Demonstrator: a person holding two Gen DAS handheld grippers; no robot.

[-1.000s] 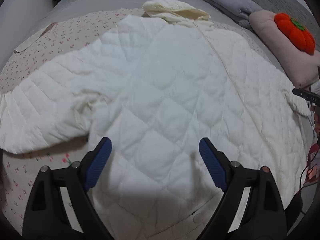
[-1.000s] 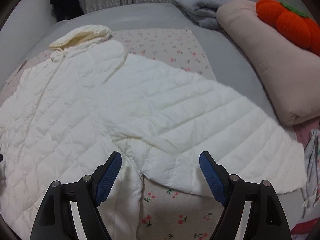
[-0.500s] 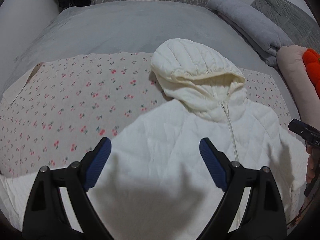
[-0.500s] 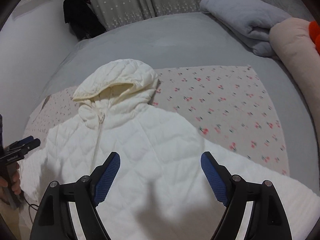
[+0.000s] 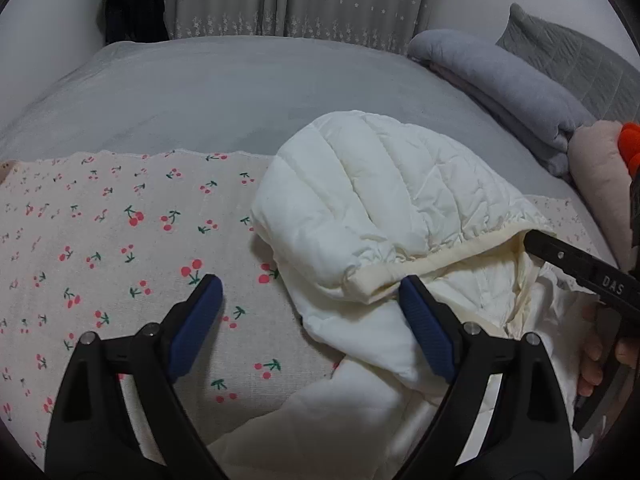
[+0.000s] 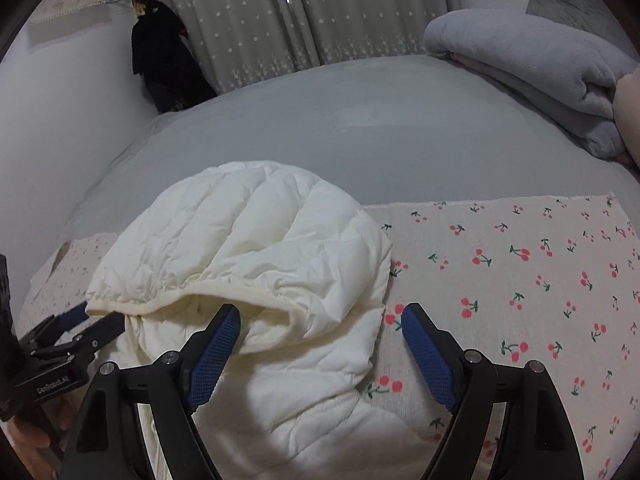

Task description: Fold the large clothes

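Note:
A white quilted hooded jacket lies on a cherry-print cloth [image 5: 120,240] on the bed. Its hood [image 5: 380,200] faces me with the cream-lined opening toward the grippers. My left gripper [image 5: 308,284] is open just over the hood's left edge, its right pad by the hood rim and its left pad over the cloth. My right gripper [image 6: 320,316] is open over the hood's [image 6: 248,232] right side, its left pad at the hood opening. Neither holds anything. The right gripper's finger [image 5: 568,260] shows at the hood's far corner, and the left gripper [image 6: 96,320] shows at the left edge.
Grey bed sheet [image 5: 220,92] stretches beyond the cloth. A folded grey blanket [image 5: 500,84], a pink pillow [image 5: 596,184] and an orange plush [image 5: 630,144] lie at the right. Starred curtains [image 6: 360,12] and a dark hanging garment [image 6: 164,60] stand behind the bed.
Both grippers have travelled forward from over the jacket's body and sleeves up to the hood, drawing closer together. Both stayed open and took hold of nothing.

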